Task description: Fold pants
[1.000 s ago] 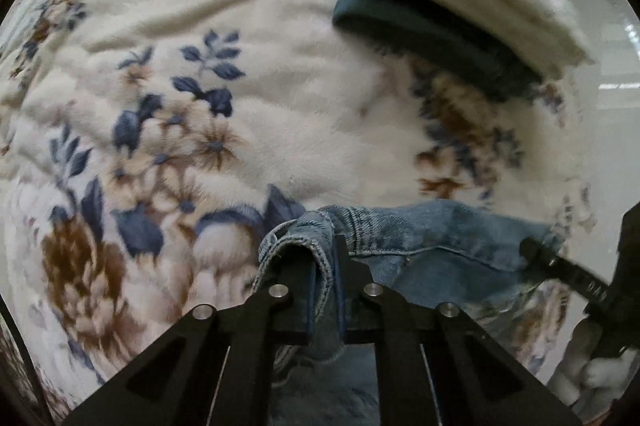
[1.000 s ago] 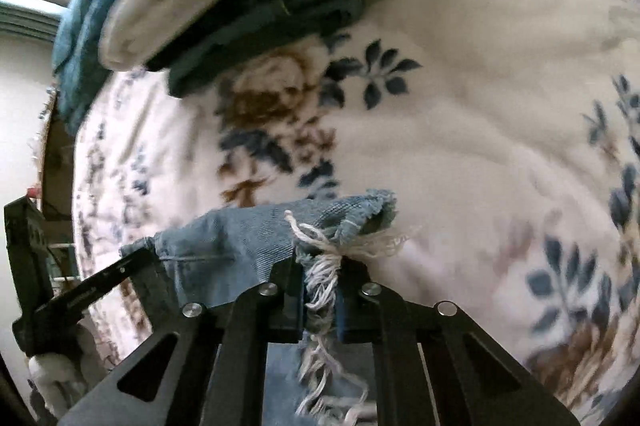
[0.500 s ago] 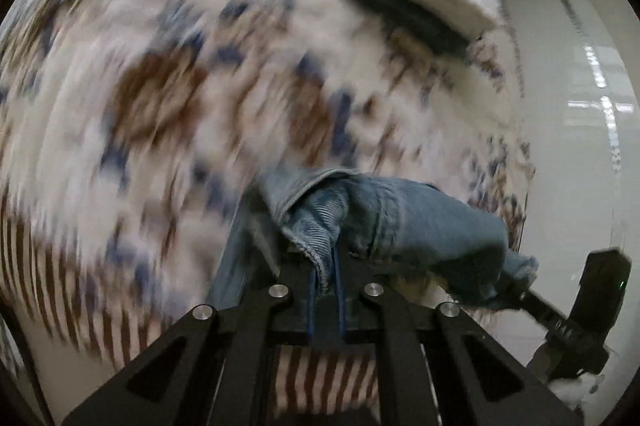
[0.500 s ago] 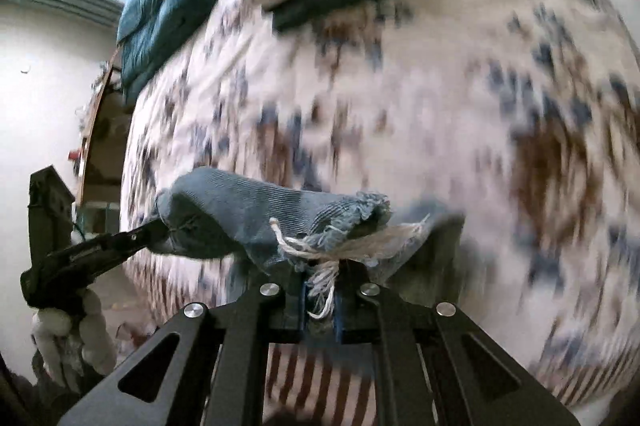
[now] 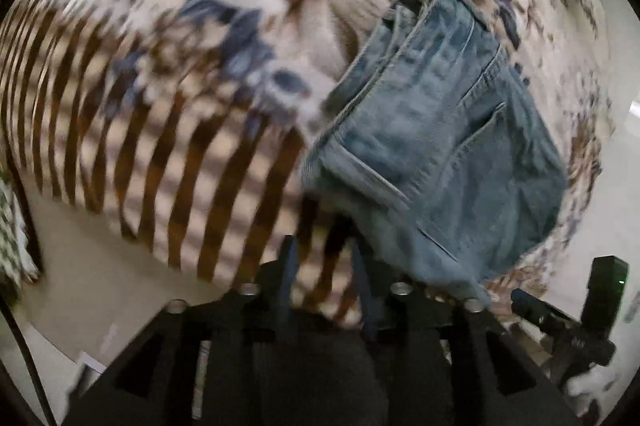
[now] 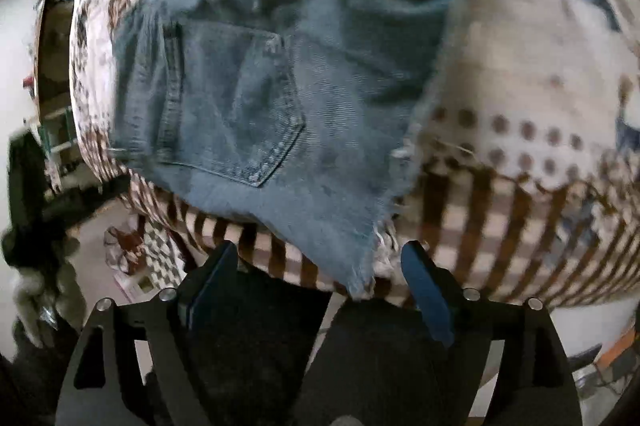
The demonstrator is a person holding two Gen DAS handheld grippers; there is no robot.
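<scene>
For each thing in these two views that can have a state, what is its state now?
Left gripper: open, holding nothing.
Right gripper: open wide, holding nothing.
Denim shorts: released, lying on the blanket, frayed hem hanging over its edge.
Floral blanket: spread out under the shorts.

The faded blue denim shorts (image 6: pixel 280 85) are coarse woven cloth with raised seams and a frayed raw hem. The cream floral plush blanket (image 5: pixel 192 25) has a soft, fuzzy pile. The right claw (image 6: pixel 320 266) is matt black plastic with bright metal screws.
</scene>
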